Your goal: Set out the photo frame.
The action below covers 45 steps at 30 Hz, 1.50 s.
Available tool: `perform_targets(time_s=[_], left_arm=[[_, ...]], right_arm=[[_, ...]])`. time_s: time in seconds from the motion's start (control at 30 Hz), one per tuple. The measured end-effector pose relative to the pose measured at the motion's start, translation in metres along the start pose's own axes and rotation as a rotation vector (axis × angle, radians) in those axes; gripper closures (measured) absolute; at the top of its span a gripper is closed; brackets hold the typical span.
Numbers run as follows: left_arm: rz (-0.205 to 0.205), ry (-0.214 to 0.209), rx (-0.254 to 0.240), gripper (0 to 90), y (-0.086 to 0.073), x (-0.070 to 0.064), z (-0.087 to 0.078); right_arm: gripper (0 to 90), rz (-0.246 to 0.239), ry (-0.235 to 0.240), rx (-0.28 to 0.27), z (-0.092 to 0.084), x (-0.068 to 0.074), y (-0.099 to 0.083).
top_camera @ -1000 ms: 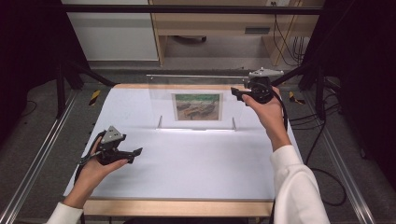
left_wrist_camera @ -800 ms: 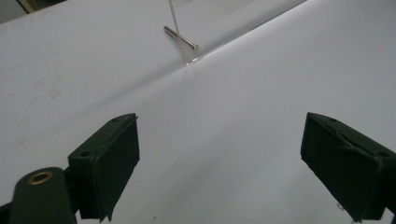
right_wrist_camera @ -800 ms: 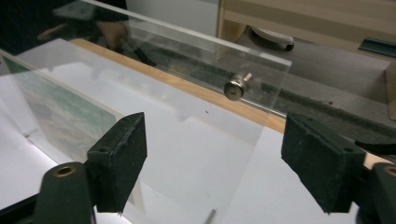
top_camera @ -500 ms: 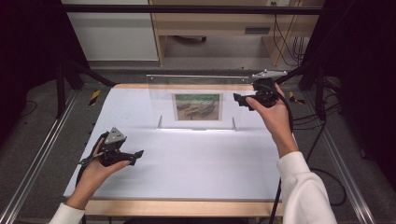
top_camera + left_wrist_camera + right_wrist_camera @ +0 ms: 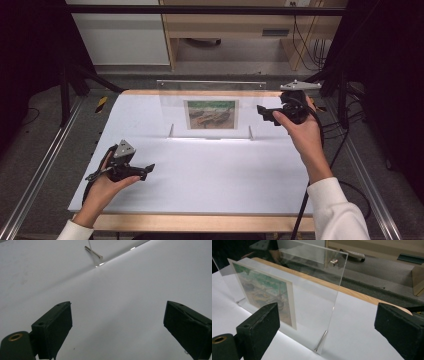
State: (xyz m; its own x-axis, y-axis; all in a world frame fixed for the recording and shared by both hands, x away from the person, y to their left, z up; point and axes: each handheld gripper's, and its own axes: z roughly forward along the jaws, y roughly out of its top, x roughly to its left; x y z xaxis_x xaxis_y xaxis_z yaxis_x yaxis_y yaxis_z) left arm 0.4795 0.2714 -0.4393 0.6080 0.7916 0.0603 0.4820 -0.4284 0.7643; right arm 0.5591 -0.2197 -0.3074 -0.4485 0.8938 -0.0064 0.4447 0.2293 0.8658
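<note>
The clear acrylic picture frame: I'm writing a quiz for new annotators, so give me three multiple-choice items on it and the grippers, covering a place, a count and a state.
1. Where does the acrylic picture frame stand?
A. far middle of the table
B. near left corner
C. on the floor

2. How many metal pins prop its base?
A. one
B. two
C. four

3. How are the right gripper jaws?
A. shut on the frame
B. shut on nothing
C. open

Answers: 1 A, the high view shows it upright near the white table's far edge. 2 B, one pin shows at each lower corner. 3 C, the right gripper view shows the jaws wide apart.
</note>
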Motion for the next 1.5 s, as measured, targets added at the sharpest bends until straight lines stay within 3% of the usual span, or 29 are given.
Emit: perform_targets(time_s=[0.4,0.77,1.5], left_arm=[[-0.012,0.015,0.013,7.7,-0.007,0.003,-0.006],[-0.020,0.027,0.016,7.2,-0.012,0.006,-0.008],[-0.029,0.031,0.025,6.3,-0.018,0.008,-0.009]], right_arm=[[6.2,-0.007,0.014,-0.005,-0.025,0.007,-0.025],[6.4,-0.018,-0.005,0.006,-0.040,0.012,-0.052],[6.4,-0.005,-0.027,0.064,-0.042,0.017,-0.106]])
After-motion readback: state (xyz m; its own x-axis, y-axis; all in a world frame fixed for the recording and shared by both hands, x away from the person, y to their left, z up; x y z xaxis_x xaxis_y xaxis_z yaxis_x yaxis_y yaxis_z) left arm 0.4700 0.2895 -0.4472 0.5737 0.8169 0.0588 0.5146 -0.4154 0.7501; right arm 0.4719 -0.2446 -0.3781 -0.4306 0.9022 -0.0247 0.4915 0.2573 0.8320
